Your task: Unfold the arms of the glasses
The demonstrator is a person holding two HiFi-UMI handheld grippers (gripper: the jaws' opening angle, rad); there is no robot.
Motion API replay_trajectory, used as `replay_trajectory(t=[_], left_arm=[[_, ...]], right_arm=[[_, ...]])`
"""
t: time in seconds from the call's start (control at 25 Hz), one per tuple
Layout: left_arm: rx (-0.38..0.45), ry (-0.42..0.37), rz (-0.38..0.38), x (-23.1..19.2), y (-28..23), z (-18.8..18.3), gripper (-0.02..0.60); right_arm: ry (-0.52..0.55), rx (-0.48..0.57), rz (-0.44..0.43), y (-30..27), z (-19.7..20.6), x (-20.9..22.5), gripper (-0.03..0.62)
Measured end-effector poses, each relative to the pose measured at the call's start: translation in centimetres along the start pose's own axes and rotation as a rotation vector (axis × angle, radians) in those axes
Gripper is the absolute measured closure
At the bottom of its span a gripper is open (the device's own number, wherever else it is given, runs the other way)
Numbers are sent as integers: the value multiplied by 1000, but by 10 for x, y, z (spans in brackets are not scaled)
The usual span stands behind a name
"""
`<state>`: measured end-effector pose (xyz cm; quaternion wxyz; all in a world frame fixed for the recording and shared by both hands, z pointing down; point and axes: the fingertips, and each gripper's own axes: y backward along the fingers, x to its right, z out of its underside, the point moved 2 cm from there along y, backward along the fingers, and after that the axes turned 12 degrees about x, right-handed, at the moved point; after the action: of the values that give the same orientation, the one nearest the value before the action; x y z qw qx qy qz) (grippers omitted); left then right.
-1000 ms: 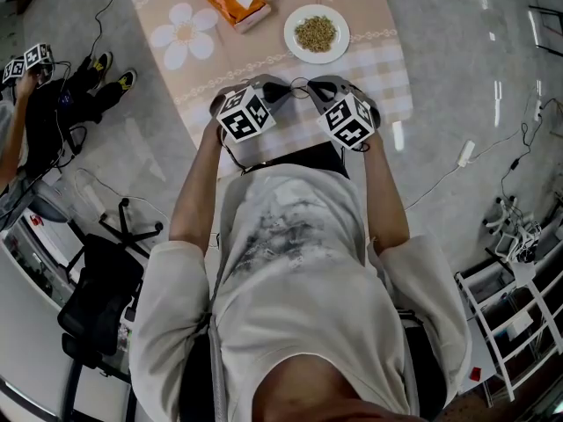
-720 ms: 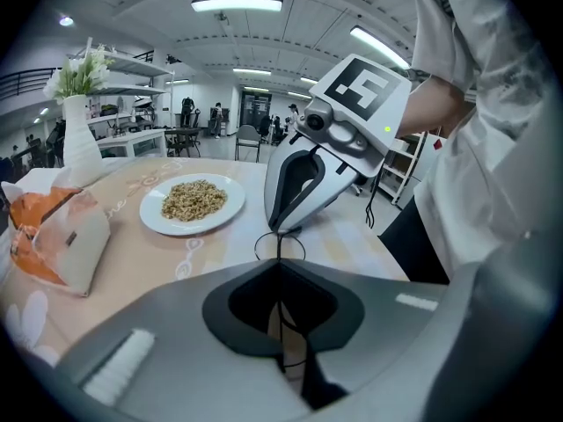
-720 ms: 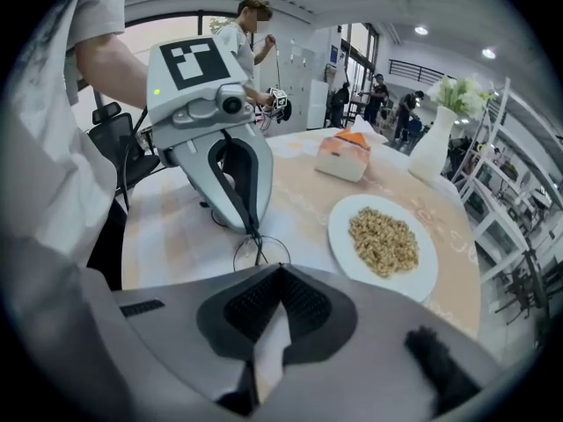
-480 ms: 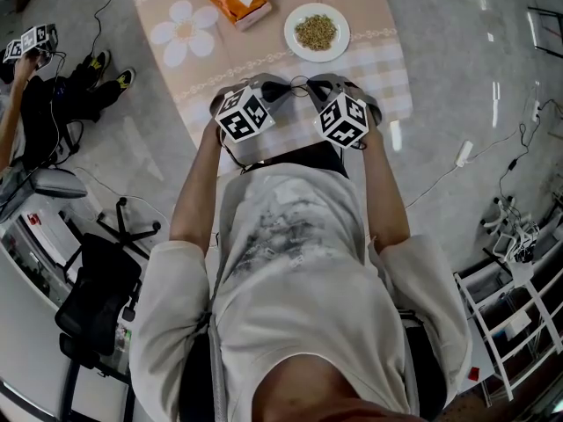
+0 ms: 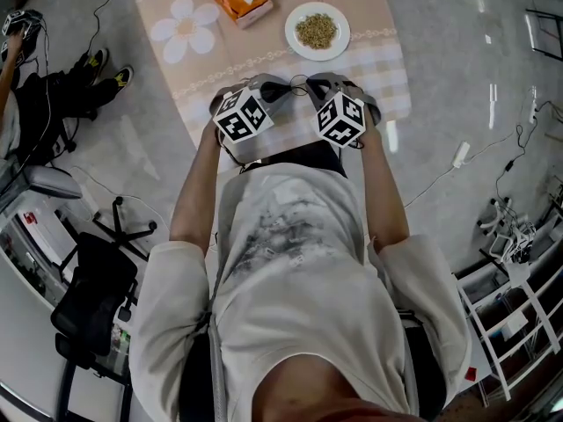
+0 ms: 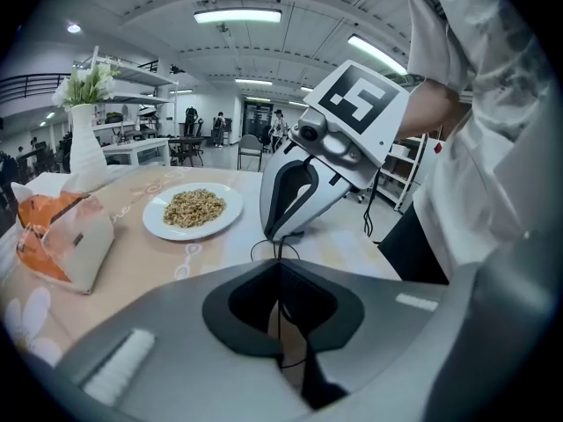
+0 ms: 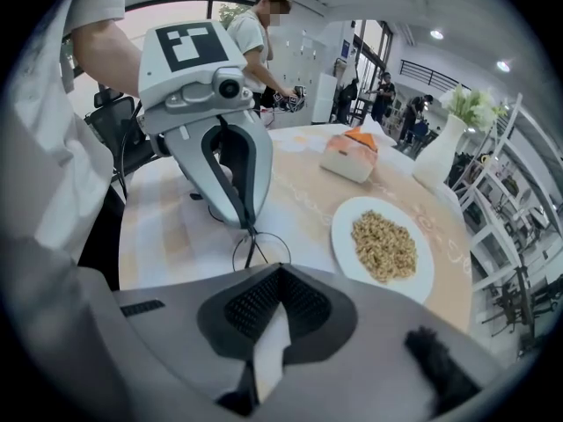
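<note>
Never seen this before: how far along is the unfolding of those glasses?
Done: left gripper and right gripper each have jaws shut on the thin wire glasses. In hand: they hold them over the table. Still to do: the arms don't look spread yet.

Tablecloth (image 5: 237, 55) was peach with white daisies and pale checks, plate (image 5: 341, 35) white, grains (image 5: 316, 31) tan, tissue pack (image 5: 230, 5) orange, glasses (image 7: 260, 251) black-rimmed.

— Any writing that reads here?
— Hardly. The tablecloth (image 5: 264, 51) carries pale cursive lettering along its far edge, cut by the frame; no whole word comes clear.
— And the cubes?
— The cube (image 7: 189, 47) on the left gripper (image 7: 249, 225) and the cube (image 6: 362, 99) on the right gripper (image 6: 277, 236) show black-and-white square patterns only, no letters or numbers. The small label on the tissue pack (image 6: 66, 244) is too blurred.
</note>
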<state>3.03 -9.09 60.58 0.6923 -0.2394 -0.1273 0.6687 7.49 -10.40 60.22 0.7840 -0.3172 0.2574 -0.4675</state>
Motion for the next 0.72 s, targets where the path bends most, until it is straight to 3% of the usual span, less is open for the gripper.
replay_trajectory(t=[0.72], left_arm=[[43, -12, 3, 8, 7, -5, 571]], right_arm=[[17, -25, 2, -2, -2, -4, 577]])
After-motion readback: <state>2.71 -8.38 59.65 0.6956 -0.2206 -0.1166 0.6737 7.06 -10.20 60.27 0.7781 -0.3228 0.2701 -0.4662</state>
